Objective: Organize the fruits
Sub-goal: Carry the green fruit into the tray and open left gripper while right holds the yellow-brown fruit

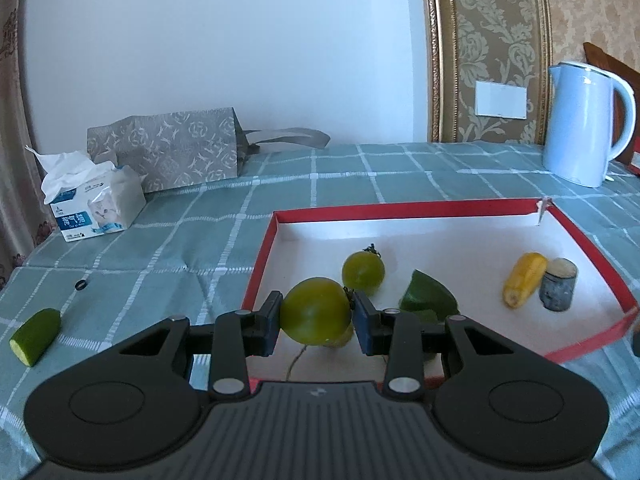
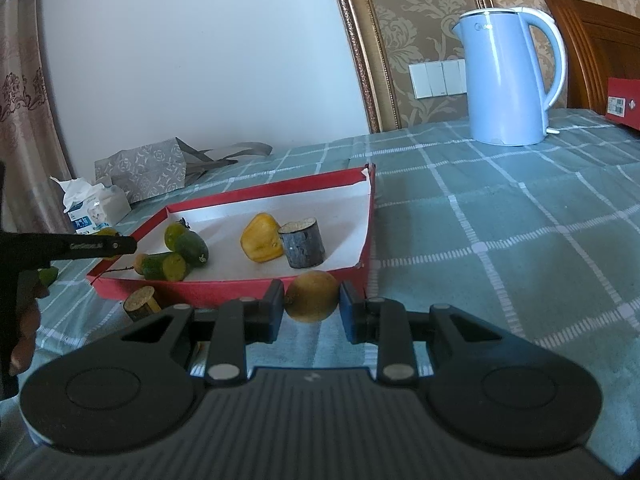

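A red-rimmed white tray point(image 1: 400, 210) point(image 2: 224, 294) lies on the checked cloth. My left gripper point(image 1: 316, 320) is shut on a green tomato point(image 1: 315, 310) over the tray's near left corner. In the tray are another green tomato point(image 1: 363, 272), a green cucumber piece point(image 1: 428, 296), a yellow piece point(image 1: 524, 278) point(image 2: 262, 237) and a grey cylinder point(image 1: 558, 284) point(image 2: 302, 242). My right gripper point(image 2: 312, 310) has its fingers either side of a brownish round fruit point(image 2: 312, 295) on the cloth just outside the tray's near wall; a small gap shows on the right.
A cucumber piece point(image 1: 36, 336) lies on the cloth at left. A small brown log piece point(image 2: 140, 304) lies before the tray. A tissue pack point(image 1: 94, 204), a patterned bag point(image 1: 168, 148) and a blue kettle point(image 1: 584, 124) point(image 2: 508, 76) stand at the back.
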